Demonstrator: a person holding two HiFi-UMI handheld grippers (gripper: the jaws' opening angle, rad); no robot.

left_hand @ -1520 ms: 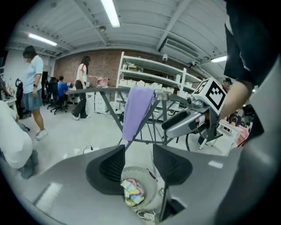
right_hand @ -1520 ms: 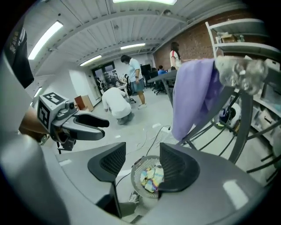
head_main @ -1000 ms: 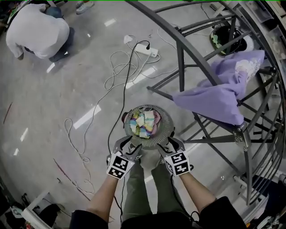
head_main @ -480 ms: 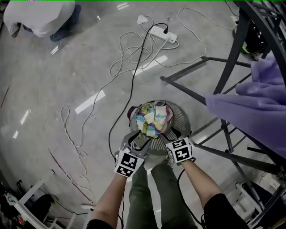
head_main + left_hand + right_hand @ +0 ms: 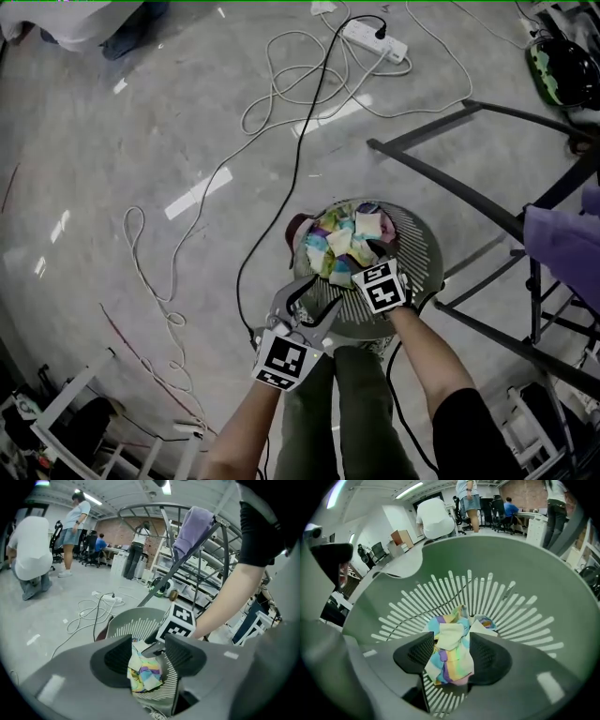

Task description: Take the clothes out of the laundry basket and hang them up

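**One basket, one bundle left to grab**

Two grippers on this and neither has hold of anything yet. I'm at the pick-up step. My right gripper [image 5: 450,656] is down inside the laundry basket [image 5: 419,249], which sits on the floor. Its jaws are spread just over the pastel bundle [image 5: 339,246], not pinching it. My left gripper [image 5: 307,305] hangs at the near rim, jaws wide and empty.

Next move, I reckon: sink the right one a touch, close on a top fold, then lift straight up so it clears the slats.

Count: one basket, one multicoloured bundle (can't tell how many pieces are in it), and one purple garment [image 5: 562,239] already on the rack [image 5: 441,184].
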